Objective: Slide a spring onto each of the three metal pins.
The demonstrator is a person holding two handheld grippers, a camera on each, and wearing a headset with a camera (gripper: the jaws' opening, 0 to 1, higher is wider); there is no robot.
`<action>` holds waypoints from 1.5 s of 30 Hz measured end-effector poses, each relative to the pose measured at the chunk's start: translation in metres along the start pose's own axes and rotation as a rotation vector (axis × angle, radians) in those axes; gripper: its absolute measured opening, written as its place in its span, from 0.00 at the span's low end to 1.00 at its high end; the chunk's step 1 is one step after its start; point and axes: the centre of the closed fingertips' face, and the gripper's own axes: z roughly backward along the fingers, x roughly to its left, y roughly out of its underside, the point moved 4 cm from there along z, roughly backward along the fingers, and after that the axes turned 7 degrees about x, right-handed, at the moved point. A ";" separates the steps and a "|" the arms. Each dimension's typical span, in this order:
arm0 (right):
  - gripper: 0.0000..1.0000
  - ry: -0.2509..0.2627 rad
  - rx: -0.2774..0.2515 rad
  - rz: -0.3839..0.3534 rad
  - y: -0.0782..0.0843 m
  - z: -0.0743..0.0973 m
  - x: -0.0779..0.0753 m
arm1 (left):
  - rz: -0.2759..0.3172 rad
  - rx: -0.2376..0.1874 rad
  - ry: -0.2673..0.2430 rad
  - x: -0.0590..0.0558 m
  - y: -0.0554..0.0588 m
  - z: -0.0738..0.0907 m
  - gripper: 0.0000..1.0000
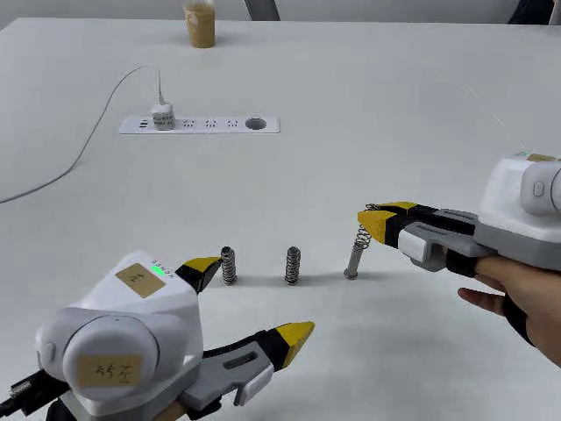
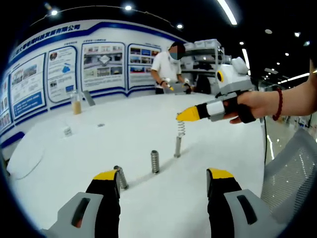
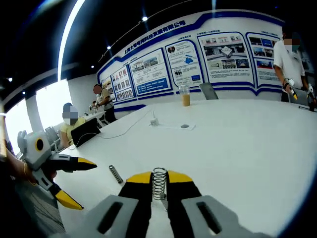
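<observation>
**Head view:** Two of three are judged done. The left pin (image 1: 230,280) and middle pin (image 1: 292,280), low centre, stand upright, each sleeved by a seated spring (image 1: 293,261) of tight grey steel coil. The third pin (image 1: 351,263), just right of them, is a bare dull metal shank and leans. The third spring (image 1: 362,237) sits at its top end, apparently only started over the tip and not seated. It is clamped in the right gripper (image 1: 366,219), which enters from the right edge. The left gripper (image 1: 248,301), lower left, has its jaws spread wide with nothing held. The table (image 1: 368,105) is matte white, with a power strip (image 1: 200,124) at upper left.

**Left gripper view:** Its own yellow-tipped jaws stand wide apart at the bottom, empty. The pins run diagonally through mid-frame. The third spring (image 2: 181,129) is seen as an open helix above the third pin (image 2: 177,147), pinched at its top by the right gripper (image 2: 181,117).

**Right gripper view:** The jaws are closed on the third spring (image 3: 159,184) at bottom centre; it is thin, shiny wire in round turns. The pin below is hidden. The left gripper (image 3: 83,186) is seen open at the left edge.

**Remaining, as judged:** The third spring is to be pushed fully down.
</observation>
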 end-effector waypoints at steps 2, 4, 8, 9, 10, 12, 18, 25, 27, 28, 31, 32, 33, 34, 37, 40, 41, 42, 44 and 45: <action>0.11 0.005 0.004 0.013 0.001 -0.002 -0.001 | 0.010 0.003 -0.002 0.002 0.001 0.000 0.76; 0.11 0.011 0.012 0.023 0.003 -0.003 -0.001 | 0.022 0.001 -0.005 0.004 0.002 0.001 0.78; 0.11 0.015 0.009 0.039 0.003 -0.004 -0.002 | 0.038 -0.001 -0.015 0.008 0.002 0.001 0.81; 0.11 0.016 0.005 0.043 0.003 -0.004 -0.003 | 0.044 -0.001 -0.018 0.010 0.002 0.001 0.82; 0.11 0.016 0.004 0.045 0.003 -0.004 -0.003 | 0.049 0.002 -0.020 0.011 0.003 0.001 0.83; 0.11 0.016 0.000 0.042 0.003 -0.005 -0.003 | 0.056 0.007 -0.025 0.013 0.004 0.001 0.83; 0.11 0.019 -0.006 0.062 0.002 -0.006 -0.004 | 0.067 0.015 -0.033 0.017 0.007 0.003 0.84; 0.11 0.024 0.007 0.075 0.008 -0.008 -0.005 | 0.078 0.013 -0.037 0.018 0.007 0.003 0.84; 0.11 0.027 0.009 0.079 0.009 -0.008 -0.005 | 0.075 0.015 -0.039 0.018 0.007 0.003 0.84; 0.11 0.028 0.012 0.082 0.010 -0.009 -0.005 | 0.077 0.014 -0.038 0.018 0.007 0.003 0.84; 0.11 0.033 0.016 0.097 0.013 -0.009 -0.005 | 0.080 0.015 -0.042 0.019 0.008 0.003 0.83; 0.11 0.033 0.016 0.096 0.014 -0.009 -0.005 | 0.081 0.014 -0.042 0.019 0.008 0.003 0.83; 0.11 0.034 0.017 0.098 0.015 -0.010 -0.004 | 0.084 0.015 -0.042 0.019 0.008 0.003 0.83; 0.11 0.038 0.020 0.105 0.016 -0.010 -0.004 | 0.086 0.016 -0.043 0.020 0.009 0.003 0.83; 0.11 0.041 0.029 0.122 0.019 -0.011 -0.003 | 0.086 0.015 -0.046 0.021 0.009 0.003 0.83; 0.11 0.042 0.043 0.142 0.022 -0.013 -0.002 | 0.089 0.014 -0.049 0.022 0.009 0.004 0.82; 0.11 0.043 0.048 0.142 0.024 -0.014 -0.002 | 0.090 0.015 -0.049 0.022 0.009 0.004 0.82; 0.11 0.044 0.053 0.142 0.025 -0.015 -0.002 | 0.091 0.014 -0.050 0.022 0.009 0.004 0.82; 0.11 0.046 0.060 0.141 0.028 -0.016 -0.002 | 0.093 0.013 -0.047 0.022 0.009 0.004 0.81; 0.11 0.046 0.065 0.139 0.030 -0.017 -0.003 | 0.093 0.013 -0.048 0.022 0.009 0.004 0.81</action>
